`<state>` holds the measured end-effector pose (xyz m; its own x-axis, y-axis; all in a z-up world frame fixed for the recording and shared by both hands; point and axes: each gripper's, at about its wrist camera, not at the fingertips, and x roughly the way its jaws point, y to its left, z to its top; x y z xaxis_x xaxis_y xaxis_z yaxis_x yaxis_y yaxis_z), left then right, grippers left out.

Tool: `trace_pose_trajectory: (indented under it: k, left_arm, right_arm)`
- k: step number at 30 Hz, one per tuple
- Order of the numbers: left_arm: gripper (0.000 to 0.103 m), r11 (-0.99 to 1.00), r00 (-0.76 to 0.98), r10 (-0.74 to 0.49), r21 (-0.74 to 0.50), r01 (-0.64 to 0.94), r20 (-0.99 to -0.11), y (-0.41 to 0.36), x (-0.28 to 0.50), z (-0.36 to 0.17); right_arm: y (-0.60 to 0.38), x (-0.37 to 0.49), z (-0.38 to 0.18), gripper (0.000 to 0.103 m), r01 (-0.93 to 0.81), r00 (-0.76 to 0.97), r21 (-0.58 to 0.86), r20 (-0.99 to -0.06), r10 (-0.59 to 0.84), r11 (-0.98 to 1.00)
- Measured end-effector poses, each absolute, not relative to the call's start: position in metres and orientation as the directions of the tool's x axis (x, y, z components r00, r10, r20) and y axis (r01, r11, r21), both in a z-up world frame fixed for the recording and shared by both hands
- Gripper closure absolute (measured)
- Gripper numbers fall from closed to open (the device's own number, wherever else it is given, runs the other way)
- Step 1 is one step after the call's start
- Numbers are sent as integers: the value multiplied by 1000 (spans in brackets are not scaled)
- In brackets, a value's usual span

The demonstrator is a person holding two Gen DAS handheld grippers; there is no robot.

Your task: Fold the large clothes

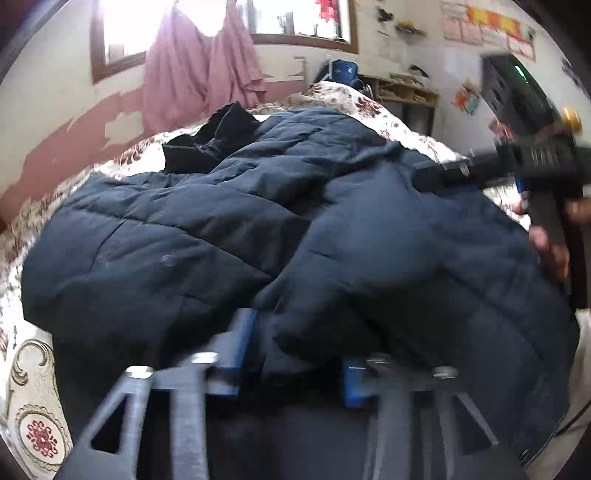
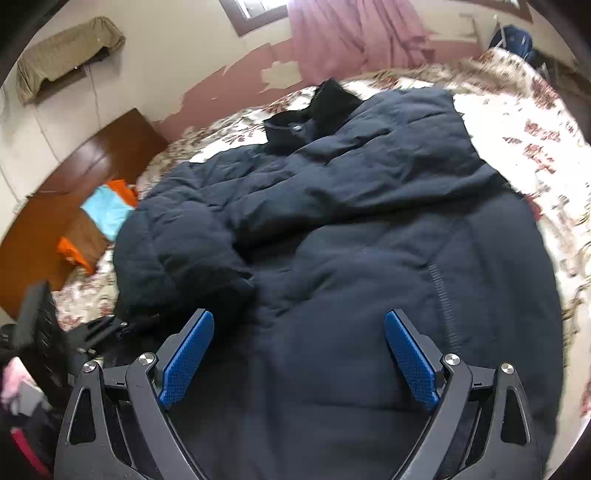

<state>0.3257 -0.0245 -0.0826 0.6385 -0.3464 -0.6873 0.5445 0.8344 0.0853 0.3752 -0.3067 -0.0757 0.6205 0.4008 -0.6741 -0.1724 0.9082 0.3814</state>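
A large dark navy puffer jacket (image 1: 207, 229) (image 2: 369, 229) lies spread over a bed with a floral cover (image 1: 33, 373) (image 2: 524, 122). Its black collar (image 2: 325, 107) points toward the far wall. One sleeve (image 2: 192, 251) is folded in across the body. My left gripper (image 1: 299, 354) is low over the jacket's near edge, blurred, with its blue pads (image 1: 243, 339) apart and a puffy fold of sleeve bulging between them. My right gripper (image 2: 299, 332) stands wide open just above the jacket's body, nothing between its blue pads (image 2: 192, 354). In the left wrist view it reaches in from the right (image 1: 443, 173), held by a hand (image 1: 550, 243).
A pink curtain (image 1: 199, 70) (image 2: 354, 33) hangs on the peeling wall behind the bed. Left of the bed is a brown wooden surface (image 2: 74, 173) with orange and light blue cloth (image 2: 107, 210). A shelf with clutter (image 1: 402, 92) stands at the bed's far end.
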Motion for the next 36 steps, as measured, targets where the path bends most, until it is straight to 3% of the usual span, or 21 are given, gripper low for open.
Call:
trace_pose_trajectory:
  k: [2,5,8,12,13,14,16,17,18,19,22,29,36]
  left_arm:
    - [24,821,669,-344,134,554,-658,-28,314,-81]
    - [24,802,682,-360,163,575,-636,-25,300,-73]
    - [24,801,661,-418,91,592,-623,-10,291,-68]
    - [18,832,678,-449,3,554,-582,15,293,-58]
    - [18,848,696,-437,-5,529,-570,24,293,-55]
    - [18,863,715,-421,-4,505,-558,31,294,-52]
    - [18,902,769,-359,16,432,-529,46,296,-46]
    - [18,924,796,-313,30,382,-518,55,298,-44]
    - [18,937,811,-280,37,347,-513,61,300,-43]
    - [18,953,827,-243,34,301,-507,70,306,-42]
    - [18,981,852,-175,-15,193,-493,97,320,-41]
    - [18,963,856,-180,-264,53,-484,155,348,-42]
    - [18,966,859,-137,-260,5,-493,157,368,-41]
  right_arm:
    - [-301,378,-78,12,-189,600,417,-668,441,889]
    - [-295,379,-84,12,-187,575,468,-661,482,864]
    - [-282,381,-87,12,-221,544,451,-679,493,865]
    - [-250,379,-92,15,-277,519,320,-744,421,906]
    - [-242,378,-93,20,-289,515,294,-755,407,911]
    - [-236,378,-94,37,-298,507,280,-764,400,913]
    - [-227,377,-95,45,-296,513,224,-783,352,929]
    - [-224,376,-94,55,-301,521,203,-783,339,932]
    - [-223,376,-92,74,-298,531,186,-783,324,936]
    - [-221,375,-90,83,-293,539,170,-784,309,941]
    - [-221,372,-84,95,-313,553,149,-775,308,938]
    - [-221,364,-26,99,-342,687,-36,-691,224,939]
    - [-257,387,40,99,-222,834,-176,-544,93,959]
